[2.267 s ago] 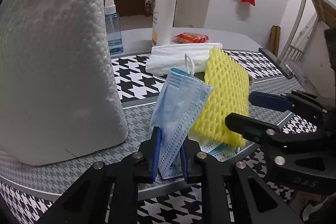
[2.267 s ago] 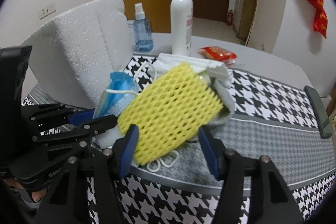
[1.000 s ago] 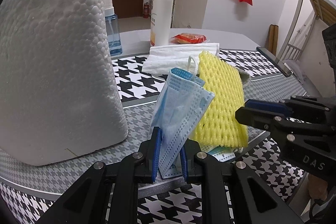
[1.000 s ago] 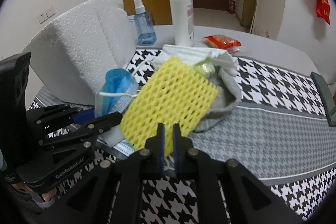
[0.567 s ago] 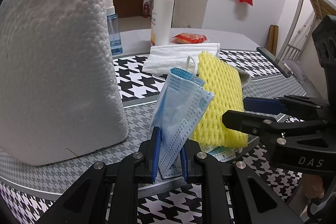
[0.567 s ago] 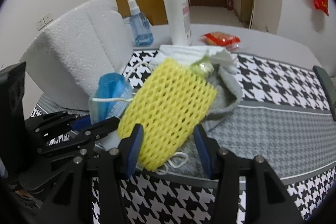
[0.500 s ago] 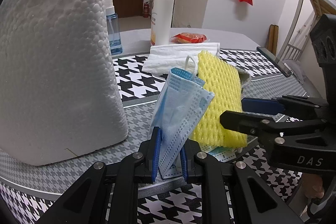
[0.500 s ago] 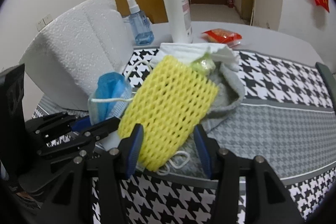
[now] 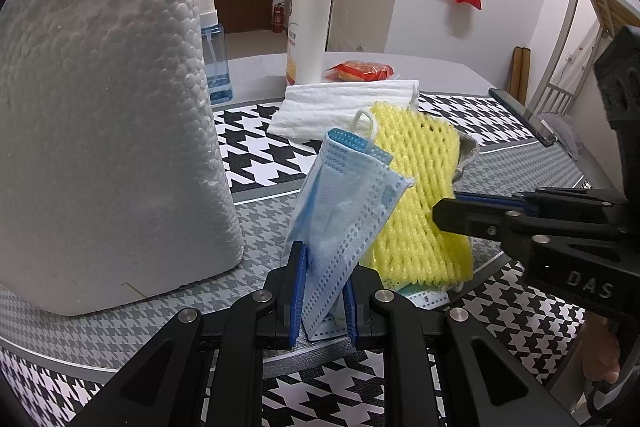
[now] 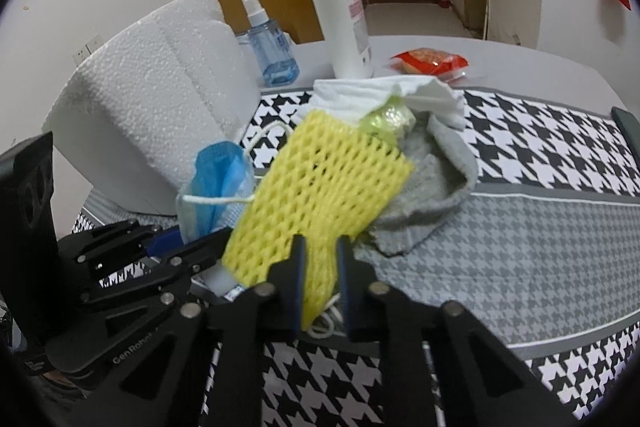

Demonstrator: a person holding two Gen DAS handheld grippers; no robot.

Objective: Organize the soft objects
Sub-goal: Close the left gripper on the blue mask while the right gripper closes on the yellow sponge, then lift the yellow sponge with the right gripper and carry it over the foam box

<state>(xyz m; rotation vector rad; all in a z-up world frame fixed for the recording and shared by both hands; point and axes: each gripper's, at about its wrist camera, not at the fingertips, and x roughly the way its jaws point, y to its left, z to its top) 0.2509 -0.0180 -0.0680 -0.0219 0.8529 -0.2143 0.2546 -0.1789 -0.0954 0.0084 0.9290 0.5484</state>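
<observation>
My left gripper [image 9: 322,287] is shut on a folded blue face mask [image 9: 344,211] and holds it upright above the houndstooth mat. My right gripper [image 10: 320,279] is shut on the lower edge of a yellow foam net [image 10: 324,195], which leans up and to the right. In the left wrist view the yellow net [image 9: 420,195] stands just right of the mask, with the right gripper [image 9: 452,205] pinching it from the right. The mask [image 10: 214,179] and the left gripper [image 10: 184,247] show at the left of the right wrist view. A grey cloth [image 10: 432,195] and a white towel [image 10: 384,95] lie behind the net.
A big white styrofoam block [image 9: 104,115] stands at the left. A white pump bottle [image 9: 310,7], a blue spray bottle [image 9: 214,59] and a red snack packet [image 9: 360,69] sit at the back. Another mask [image 9: 424,297] lies on the mat under the net.
My right gripper was open around the yellow net half a second ago and has closed on its lower edge. The left gripper and the mask have stayed where they were.
</observation>
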